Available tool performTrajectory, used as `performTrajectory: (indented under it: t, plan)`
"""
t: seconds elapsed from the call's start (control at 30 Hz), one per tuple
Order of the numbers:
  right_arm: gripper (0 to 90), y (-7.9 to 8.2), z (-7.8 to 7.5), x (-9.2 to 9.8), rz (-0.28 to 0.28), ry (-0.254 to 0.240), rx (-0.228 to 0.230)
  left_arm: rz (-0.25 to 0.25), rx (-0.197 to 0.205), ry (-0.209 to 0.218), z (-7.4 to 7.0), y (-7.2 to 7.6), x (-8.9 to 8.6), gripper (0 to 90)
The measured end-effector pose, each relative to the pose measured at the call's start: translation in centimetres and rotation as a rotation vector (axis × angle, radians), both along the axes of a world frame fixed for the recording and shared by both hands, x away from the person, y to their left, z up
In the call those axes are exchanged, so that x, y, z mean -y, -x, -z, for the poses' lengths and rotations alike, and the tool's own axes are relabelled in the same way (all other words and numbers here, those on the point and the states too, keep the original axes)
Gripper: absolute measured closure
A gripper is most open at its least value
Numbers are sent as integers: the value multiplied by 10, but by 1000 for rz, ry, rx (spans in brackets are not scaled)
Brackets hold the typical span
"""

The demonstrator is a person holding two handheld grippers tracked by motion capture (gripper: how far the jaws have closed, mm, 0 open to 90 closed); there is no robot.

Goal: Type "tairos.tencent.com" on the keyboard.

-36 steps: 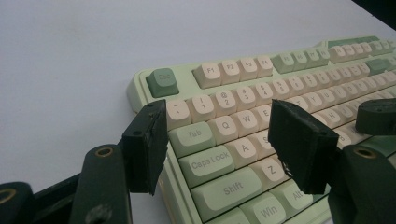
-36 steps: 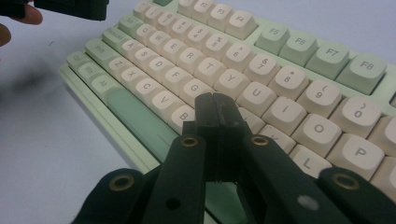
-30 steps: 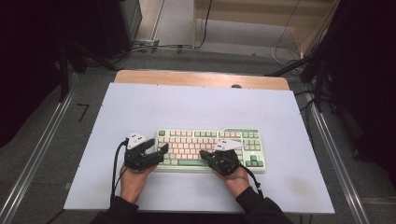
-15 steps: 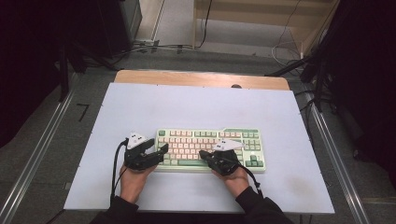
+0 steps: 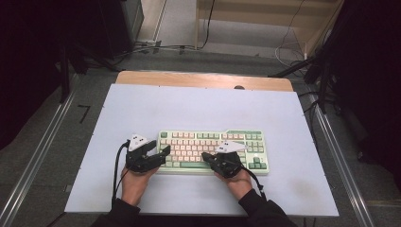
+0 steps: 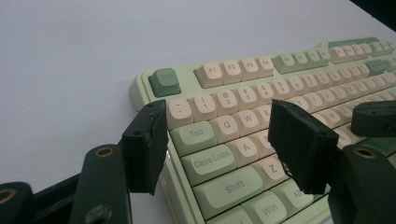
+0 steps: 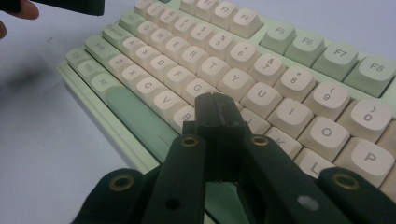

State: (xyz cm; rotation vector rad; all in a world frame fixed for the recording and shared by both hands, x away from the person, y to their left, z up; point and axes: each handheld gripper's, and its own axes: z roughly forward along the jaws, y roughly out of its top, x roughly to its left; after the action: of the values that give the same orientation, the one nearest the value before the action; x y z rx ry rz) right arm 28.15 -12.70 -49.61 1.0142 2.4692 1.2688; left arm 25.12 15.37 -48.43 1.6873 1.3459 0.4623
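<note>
- Pale blue-white, your surface (image 5: 198, 109) lies under the high view with a wooden strip along its far edge and dark floor with cables beyond it.
- On that surface, the keyboard (image 5: 213, 150) with green and cream keys sits near your side, a little right of the middle, its long side running across.
- Your left hand-held gripper (image 5: 163, 153) rests at the keyboard's left end, and your right hand-held gripper (image 5: 206, 156) sits over the lower middle rows; your forearms come in from the bottom edge.
- From the left gripper view, the left hand-held gripper (image 6: 217, 140) stands wide, its two black jaws straddling the keyboard's (image 6: 261, 93) left corner: one jaw hangs just outside the case by the Tab key, the other over the keys near Z and S. Nothing is gripped between them.
- From the right gripper view, the right hand-held gripper (image 7: 215, 103) has its jaws pressed together with no gap, holding nothing, its tip down among the keys (image 7: 299, 84) around B and H. I cannot tell whether it presses a key.
- At the top left corner of that view, a fingertip and part of your other hand-held gripper appear.
</note>
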Motion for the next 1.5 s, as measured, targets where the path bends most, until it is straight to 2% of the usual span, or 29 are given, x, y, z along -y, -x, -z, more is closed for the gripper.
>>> performTrajectory:
  t: [0.57, 0.8, 0.93, 1.07, 1.3, 1.4, 1.5]
  plan:
    - [876, -1, 1, -1, 1, 12, -8, 4, -3, -2, 0, 0, 0, 382]
    - [873, 0, -5, 5, 12, -39, 9, 4, -1, 0, 0, 0, 0, 382]
    - [837, -1, -8, 8, 22, -58, 17, 6, -3, -5, 0, 0, 1, 383]
    - [705, -2, -10, 11, 23, -73, 21, 8, -2, -4, 0, 0, 1, 382]
    - [374, -4, -13, 15, 49, -79, 30, 11, -3, -5, 0, 0, 1, 382]
    - [305, -5, -13, 16, 63, -73, 30, 13, -3, -6, 0, 0, 1, 383]
    - [274, -6, -12, 17, 70, -65, 32, 18, -5, -7, 0, 0, 3, 386]
